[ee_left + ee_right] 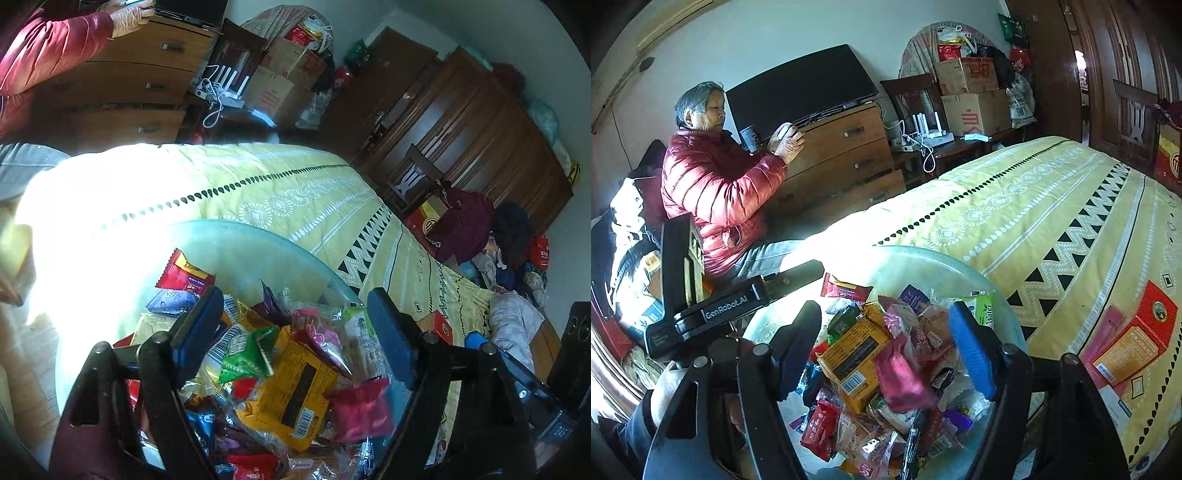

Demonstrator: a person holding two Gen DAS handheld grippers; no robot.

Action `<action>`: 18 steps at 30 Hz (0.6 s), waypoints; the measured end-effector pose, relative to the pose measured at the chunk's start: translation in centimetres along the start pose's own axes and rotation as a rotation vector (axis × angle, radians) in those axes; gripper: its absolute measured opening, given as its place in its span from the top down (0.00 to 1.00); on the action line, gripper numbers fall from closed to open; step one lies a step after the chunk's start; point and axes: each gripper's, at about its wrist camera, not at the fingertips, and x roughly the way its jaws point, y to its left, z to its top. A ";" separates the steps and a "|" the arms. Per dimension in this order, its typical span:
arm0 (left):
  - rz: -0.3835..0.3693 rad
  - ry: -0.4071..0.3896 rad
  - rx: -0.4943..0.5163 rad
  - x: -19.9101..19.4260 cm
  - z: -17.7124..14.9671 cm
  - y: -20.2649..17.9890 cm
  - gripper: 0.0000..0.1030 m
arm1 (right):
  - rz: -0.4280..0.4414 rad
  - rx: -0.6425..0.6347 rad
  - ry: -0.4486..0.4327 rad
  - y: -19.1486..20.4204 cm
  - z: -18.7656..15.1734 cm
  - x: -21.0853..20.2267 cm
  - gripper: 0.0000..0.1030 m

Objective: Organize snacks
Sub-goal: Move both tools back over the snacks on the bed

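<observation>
The snacks (886, 373) lie heaped on a round glass counter (960, 273) that stands against a bed (1052, 221) with a yellow cover. They look light and soft: crinkly foil and plastic packets, slippery on their flat faces and probably crushable inside (biscuits, by the look). A pinch on a sealed end seam or across the narrow width should hold best.

The yellow packet (855, 360), topmost, is oblong; in the right wrist view its long axis runs from upper left to lower right, barcode end nearer the camera.

The left gripper (295, 328) and right gripper (886, 343) both hover over the heap, jaws wide apart, nothing pinched between them.
</observation>
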 end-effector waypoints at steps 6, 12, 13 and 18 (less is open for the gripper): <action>-0.060 -0.031 0.074 -2.3 -1.4 -3.5 0.20 | -0.077 0.020 -0.089 -0.7 -4.0 -8.1 0.24; -0.170 -0.016 0.240 -3.9 -5.6 -10.4 0.17 | -0.209 0.129 -0.114 -4.3 -12.6 -16.8 0.23; -0.196 -0.006 0.283 -4.1 -6.7 -12.0 0.17 | -0.239 0.141 -0.117 -4.8 -13.8 -18.2 0.23; -0.352 0.107 0.460 -3.2 -12.3 -18.8 0.16 | -0.431 0.295 -0.143 -9.5 -22.0 -27.3 0.22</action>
